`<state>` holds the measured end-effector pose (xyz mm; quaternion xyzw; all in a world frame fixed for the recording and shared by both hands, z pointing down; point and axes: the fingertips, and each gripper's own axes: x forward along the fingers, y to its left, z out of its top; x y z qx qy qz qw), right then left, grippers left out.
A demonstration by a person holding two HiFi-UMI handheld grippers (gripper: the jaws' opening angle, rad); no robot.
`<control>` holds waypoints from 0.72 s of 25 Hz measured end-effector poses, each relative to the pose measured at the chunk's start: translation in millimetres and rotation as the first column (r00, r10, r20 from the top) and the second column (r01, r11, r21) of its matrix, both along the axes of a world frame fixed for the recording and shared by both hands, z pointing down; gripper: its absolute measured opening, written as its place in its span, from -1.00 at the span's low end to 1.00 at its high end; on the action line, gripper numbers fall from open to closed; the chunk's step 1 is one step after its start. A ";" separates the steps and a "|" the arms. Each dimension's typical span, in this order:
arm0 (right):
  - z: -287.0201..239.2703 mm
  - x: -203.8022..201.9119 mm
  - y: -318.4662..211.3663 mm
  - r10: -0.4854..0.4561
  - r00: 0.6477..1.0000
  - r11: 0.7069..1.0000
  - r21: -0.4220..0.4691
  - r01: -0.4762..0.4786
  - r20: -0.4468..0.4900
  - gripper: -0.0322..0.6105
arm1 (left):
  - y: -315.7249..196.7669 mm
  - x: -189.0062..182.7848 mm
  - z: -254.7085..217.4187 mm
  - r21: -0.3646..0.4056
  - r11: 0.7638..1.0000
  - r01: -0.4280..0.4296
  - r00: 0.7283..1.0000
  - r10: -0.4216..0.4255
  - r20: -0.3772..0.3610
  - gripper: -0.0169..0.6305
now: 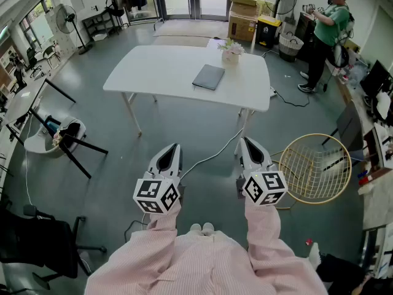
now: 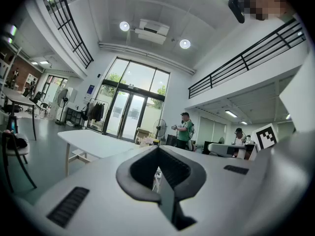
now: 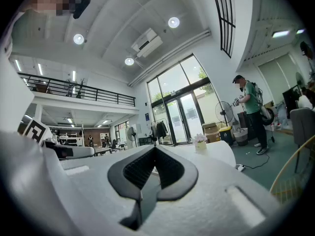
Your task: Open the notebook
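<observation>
Head view gives me the whole scene. The notebook point(image 1: 209, 77) lies closed on the white table point(image 1: 153, 72), dark grey cover up, right of the table's middle and clear of every edge. A small flower pot point(image 1: 231, 52) stands by the far edge, just beyond the notebook's far corner and apart from it.

Both tools sit well short of the table, out over the grey floor point(image 1: 202, 134), held level and pointing toward its near edge. My left gripper point(image 1: 174, 147) is ahead of the left pink-striped sleeve point(image 1: 161, 226). My right gripper point(image 1: 245, 141) is ahead of the other sleeve point(image 1: 263, 226). The two are side by side and apart.

Left gripper view shows that tool clenched: the dark pads point(image 2: 142, 168) meet at the tip and nothing is between them. The table shows ahead of it, to the left. Right gripper view shows the same, with jaws pressed together and empty. The flower pot stands past its tip on the table's edge. I cannot make out the notebook in either gripper view.

A round wire basket point(image 1: 316, 168) rests on the floor to the right of the right gripper. A person in a green top point(image 1: 328, 29) stands beyond the table's far right corner.
</observation>
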<state>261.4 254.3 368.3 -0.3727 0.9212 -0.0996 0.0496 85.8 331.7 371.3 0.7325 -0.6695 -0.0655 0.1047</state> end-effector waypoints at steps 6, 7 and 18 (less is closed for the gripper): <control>0.9 3.6 -7.7 0.007 1.000 1.000 0.003 -0.007 0.002 -0.89 | -6.0 -1.7 -0.1 0.000 1.000 0.010 1.000 -0.010 0.004 -0.95; 0.7 4.2 -10.5 0.009 1.000 1.000 0.004 -0.009 0.006 -0.89 | -8.1 -2.4 -0.6 0.000 1.000 0.013 1.000 -0.013 0.005 -0.95; 16.0 13.4 -39.1 0.008 1.000 0.998 -0.056 -0.007 0.013 -0.89 | -22.5 -1.2 5.4 -0.016 0.999 0.040 0.999 -0.040 0.007 -0.95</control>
